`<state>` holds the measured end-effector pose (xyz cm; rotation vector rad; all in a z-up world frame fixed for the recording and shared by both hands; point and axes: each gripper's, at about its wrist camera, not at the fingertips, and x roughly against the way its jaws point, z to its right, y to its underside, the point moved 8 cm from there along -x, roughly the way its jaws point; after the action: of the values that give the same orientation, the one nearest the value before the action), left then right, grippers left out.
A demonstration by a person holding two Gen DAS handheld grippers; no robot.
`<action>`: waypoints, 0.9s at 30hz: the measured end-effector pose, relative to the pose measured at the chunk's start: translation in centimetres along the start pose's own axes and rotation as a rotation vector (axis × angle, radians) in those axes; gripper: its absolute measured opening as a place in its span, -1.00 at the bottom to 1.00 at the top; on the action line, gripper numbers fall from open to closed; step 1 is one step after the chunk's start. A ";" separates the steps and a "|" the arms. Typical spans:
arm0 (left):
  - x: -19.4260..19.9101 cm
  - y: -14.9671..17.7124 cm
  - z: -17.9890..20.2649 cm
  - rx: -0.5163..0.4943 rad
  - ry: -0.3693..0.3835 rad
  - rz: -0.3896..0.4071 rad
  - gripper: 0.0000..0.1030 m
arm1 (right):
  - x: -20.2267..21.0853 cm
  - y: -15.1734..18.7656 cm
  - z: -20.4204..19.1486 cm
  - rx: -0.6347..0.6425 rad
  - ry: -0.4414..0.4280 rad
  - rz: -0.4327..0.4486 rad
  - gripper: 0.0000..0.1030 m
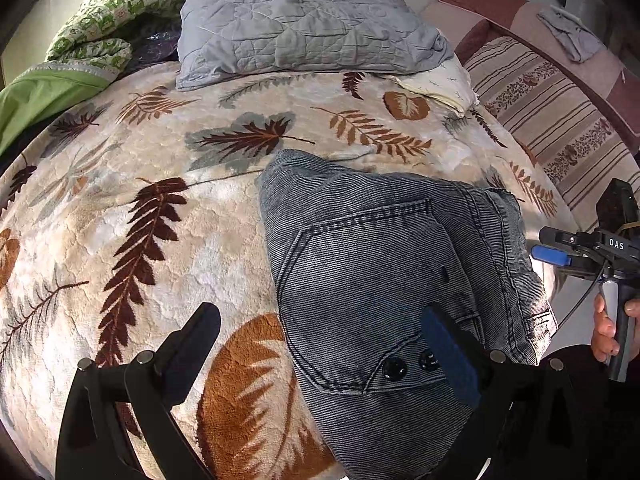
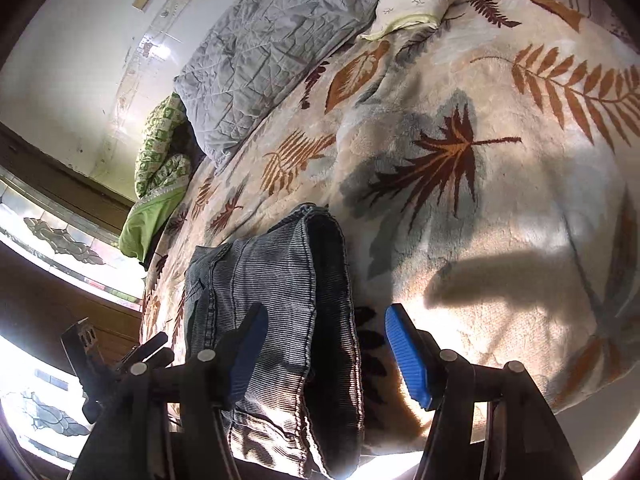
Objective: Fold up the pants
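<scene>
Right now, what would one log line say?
pants: folded on blanket | left gripper: open, over pants | right gripper: open, over pants edge | nothing held

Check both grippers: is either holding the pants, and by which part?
Neither. The left gripper and right gripper are open above the folded pants, gripping nothing.

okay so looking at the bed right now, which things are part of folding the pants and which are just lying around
Part of the job:
- folded grey corduroy pants
- left gripper, open over the pants
- right gripper, open at the pants' edge
- leaf-print blanket, the work surface

Just lying about:
- grey quilted pillow
- green patterned quilt
- cream pillow
- striped cover
</scene>
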<state>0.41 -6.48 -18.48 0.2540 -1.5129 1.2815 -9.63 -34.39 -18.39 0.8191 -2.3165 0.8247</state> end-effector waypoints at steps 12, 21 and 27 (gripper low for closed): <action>-1.1 -0.3 0.8 0.063 0.237 -0.064 0.95 | -2.2 -0.1 1.4 -0.060 -0.189 -0.140 0.34; -2.7 -0.7 1.4 0.087 0.355 -0.123 0.95 | -3.3 0.0 0.5 -0.014 -0.308 -0.206 0.41; -3.5 -1.4 0.5 0.132 0.432 -0.144 0.95 | -5.3 0.3 -1.7 0.076 -0.334 -0.288 0.45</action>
<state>2.53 -8.98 -20.36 0.1544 -1.0278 1.2284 -5.84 -31.13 -20.80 1.3768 -2.3753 0.6931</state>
